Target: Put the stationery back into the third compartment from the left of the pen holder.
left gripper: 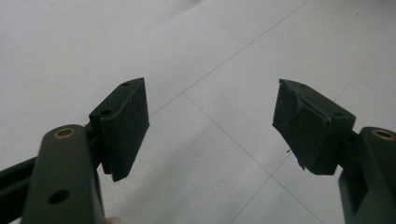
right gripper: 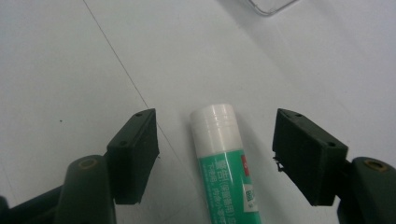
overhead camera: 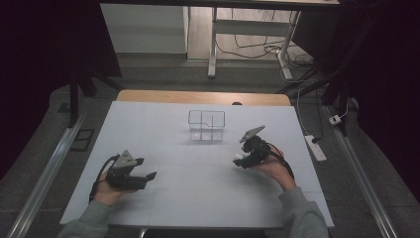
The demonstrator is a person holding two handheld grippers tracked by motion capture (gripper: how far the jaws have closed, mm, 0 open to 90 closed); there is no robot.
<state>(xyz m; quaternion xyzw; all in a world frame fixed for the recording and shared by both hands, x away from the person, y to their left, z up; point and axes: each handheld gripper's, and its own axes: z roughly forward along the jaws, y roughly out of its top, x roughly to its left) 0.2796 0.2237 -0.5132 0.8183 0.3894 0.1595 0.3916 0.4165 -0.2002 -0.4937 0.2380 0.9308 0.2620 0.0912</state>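
A: Right gripper [right gripper: 215, 154], pose?
B: Held in the right hand [overhead camera: 270, 163] at the right of the table [overhead camera: 163, 198], forearm entering from the bottom edge, nose tipped down toward the sheet. Jaws apart, no pad pressing on anything.

A: Between those jaws?
B: One glue stick [right gripper: 223, 158], lying flat on the table, white cap pointing away from the gripper, green label toward it. Clear gap on each side of the tube; slightly nearer the left jaw in the right gripper view.

A: Left gripper [left gripper: 211, 128]?
B: Gripped by the left hand [overhead camera: 106, 191] at the left of the table, low over the surface, pointed level toward the table's middle. Jaws wide apart, bare table between them.

A: Farther out from the right gripper?
B: One clear box [overhead camera: 207, 125], divided into compartments, standing beyond the jaws and a little to their left in the high view; its corner at the upper edge of the right gripper view. Apart from the glue stick.

A: Counts?
B: Grippers: two. Hands: two. Glue sticks: one. Clear boxes: one. Grey three-cornered plates: two, one atop each gripper. Compartments: four, as far as the high view tells.

A: Spacing of the two grippers?
B: Well apart, at opposite sides of the table.
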